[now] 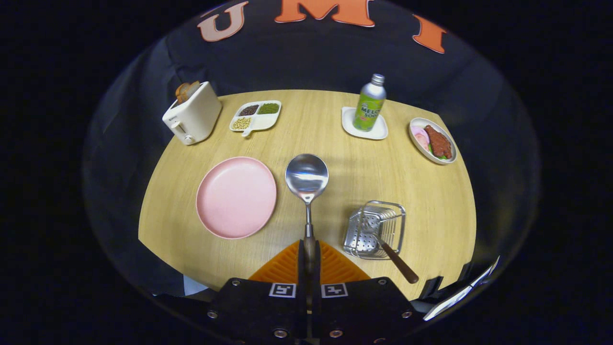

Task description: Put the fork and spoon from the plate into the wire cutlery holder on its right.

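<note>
Hand-held gripper (309, 258) clamped on spoon (307, 178) by its handle, bowl raised ahead of the fingers. Fork (390, 253) leaning in wire cutlery holder (375, 229) just ahead to the right; pink plate (236, 197) ahead-left on surface (335, 158).

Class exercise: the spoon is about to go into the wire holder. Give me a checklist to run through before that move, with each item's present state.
1. Gripper shut on the spoon handle: ok.
2. Spoon lifted off the pink plate: ok.
3. Fork already in the wire holder: ok.
4. Room left in the holder beside the fork: ok.
5. Fork handle leans out toward the gripper, may block the path: cannot tell.
6. Holder standing upright on the table: ok.
</note>
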`<state>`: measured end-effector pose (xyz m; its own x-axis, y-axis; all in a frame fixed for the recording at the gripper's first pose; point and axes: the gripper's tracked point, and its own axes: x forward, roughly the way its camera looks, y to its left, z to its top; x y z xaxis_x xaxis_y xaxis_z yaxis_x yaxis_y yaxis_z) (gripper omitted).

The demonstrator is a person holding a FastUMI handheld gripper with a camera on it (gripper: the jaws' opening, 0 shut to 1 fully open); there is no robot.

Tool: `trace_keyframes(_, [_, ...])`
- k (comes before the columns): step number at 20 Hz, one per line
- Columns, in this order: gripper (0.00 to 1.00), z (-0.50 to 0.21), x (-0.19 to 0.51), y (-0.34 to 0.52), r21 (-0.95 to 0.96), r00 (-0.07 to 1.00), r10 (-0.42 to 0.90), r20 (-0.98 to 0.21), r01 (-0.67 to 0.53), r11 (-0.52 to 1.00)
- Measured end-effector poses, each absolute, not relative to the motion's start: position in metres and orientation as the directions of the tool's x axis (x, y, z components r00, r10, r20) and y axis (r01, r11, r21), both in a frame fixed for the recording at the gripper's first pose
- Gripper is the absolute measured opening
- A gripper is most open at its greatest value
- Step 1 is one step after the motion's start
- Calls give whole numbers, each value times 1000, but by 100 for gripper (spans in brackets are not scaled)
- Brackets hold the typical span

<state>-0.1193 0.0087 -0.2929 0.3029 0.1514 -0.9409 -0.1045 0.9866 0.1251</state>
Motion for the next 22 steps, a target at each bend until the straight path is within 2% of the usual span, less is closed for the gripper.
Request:
trace_keyframes(4, [5,-296,-132,-37,83,275,94,-957,-53,995])
trace_keyframes(7, [5,-302,-141,-52,88,213,94,-972,-41,995])
trace_keyframes(14, [5,-318,-148,-76,43,73,52,-996,-125,991])
trace_keyframes(22, [5,-326,-149,-81,102,-134,75,-988,-207,973])
